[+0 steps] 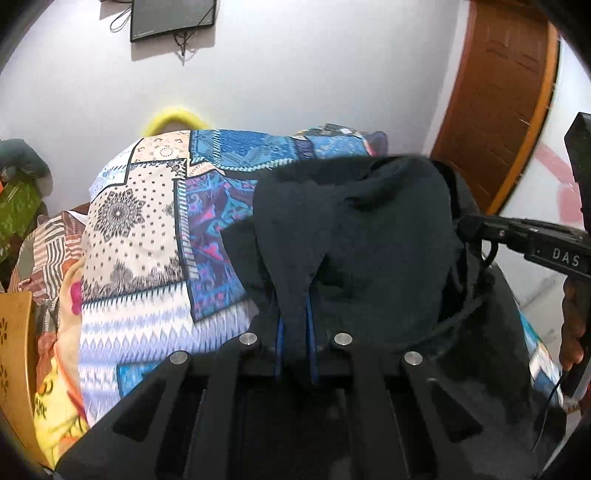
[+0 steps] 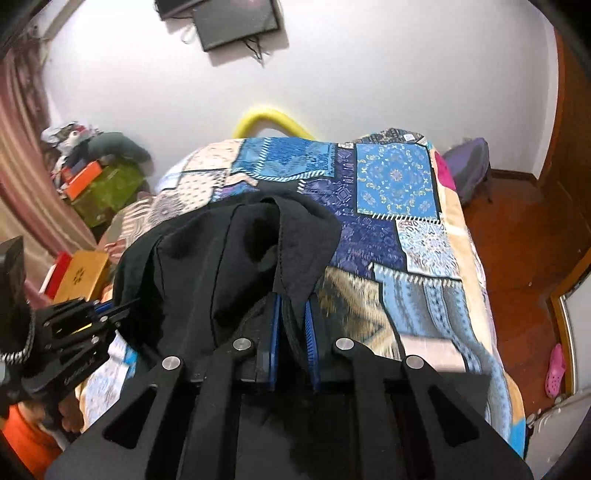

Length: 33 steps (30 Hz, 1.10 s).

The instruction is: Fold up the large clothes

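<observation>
Black fabric of a large garment fills the centre of both wrist views, bunched and raised above the patchwork bedspread. Left gripper: blue-padded fingers drawn close together, pinching a fold of the garment that stands up between them toward 12 o'clock. Right gripper: blue pads likewise nearly closed on a hem or seam edge of the same cloth; the pad tips are buried under it.

In the left view the right gripper enters from 3 o'clock, its tip lost in the dark cloth; a cord loops beneath it. In the right view the left gripper shows at 9 o'clock, tip pressed into the garment's edge.

Type of garment cannot be settled: sleeves, collar and full outline are hidden by folds and by the gripper bodies, and the lower part is cut off by the frame.

Beyond the bed at 12 o'clock, a yellow curved object lies partly hidden behind the bedspread. A dark screen hangs on the wall, cropped at the top. Clutter at 9 to 10 o'clock is indistinct; a wooden door stands at 2 o'clock
</observation>
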Each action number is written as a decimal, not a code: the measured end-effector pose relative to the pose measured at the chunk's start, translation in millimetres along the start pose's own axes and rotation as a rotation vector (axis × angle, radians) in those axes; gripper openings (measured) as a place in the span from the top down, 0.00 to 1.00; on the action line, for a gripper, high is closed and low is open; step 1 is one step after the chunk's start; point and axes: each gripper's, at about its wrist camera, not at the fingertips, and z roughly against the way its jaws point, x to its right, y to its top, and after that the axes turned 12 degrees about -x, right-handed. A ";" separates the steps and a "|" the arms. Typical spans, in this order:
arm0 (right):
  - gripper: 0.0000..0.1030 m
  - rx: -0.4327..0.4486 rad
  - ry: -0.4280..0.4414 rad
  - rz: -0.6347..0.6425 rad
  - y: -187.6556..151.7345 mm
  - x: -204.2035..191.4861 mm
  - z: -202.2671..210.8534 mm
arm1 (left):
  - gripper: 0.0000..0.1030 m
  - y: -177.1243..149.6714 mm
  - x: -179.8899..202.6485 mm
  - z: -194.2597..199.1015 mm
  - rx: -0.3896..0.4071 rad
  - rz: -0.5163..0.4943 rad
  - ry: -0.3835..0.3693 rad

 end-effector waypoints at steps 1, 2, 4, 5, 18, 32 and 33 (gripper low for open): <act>0.89 0.005 -0.005 0.013 -9.4 -2.9 6.3 | 0.91 -9.4 4.5 5.5 -0.002 -0.009 -0.001; 0.89 0.008 -0.007 0.030 -23.8 -6.7 14.8 | 0.91 -21.0 8.9 11.6 -0.002 -0.016 -0.003; 0.89 0.007 -0.008 0.047 -45.0 -11.8 22.6 | 0.91 -45.3 16.2 19.6 -0.009 -0.019 -0.006; 0.89 0.004 -0.004 0.048 -51.2 -12.2 23.4 | 0.91 -54.2 18.6 21.5 -0.016 -0.015 -0.010; 0.87 -0.081 -0.076 0.144 -138.8 -18.7 11.3 | 0.78 -158.1 34.2 27.9 -0.128 -0.027 0.054; 0.85 -0.126 -0.159 0.110 -173.1 12.8 39.9 | 0.47 -192.2 15.0 87.1 -0.056 -0.029 0.127; 0.85 -0.117 -0.153 0.106 -167.5 11.9 43.9 | 0.47 -192.7 14.6 91.8 -0.045 -0.033 0.128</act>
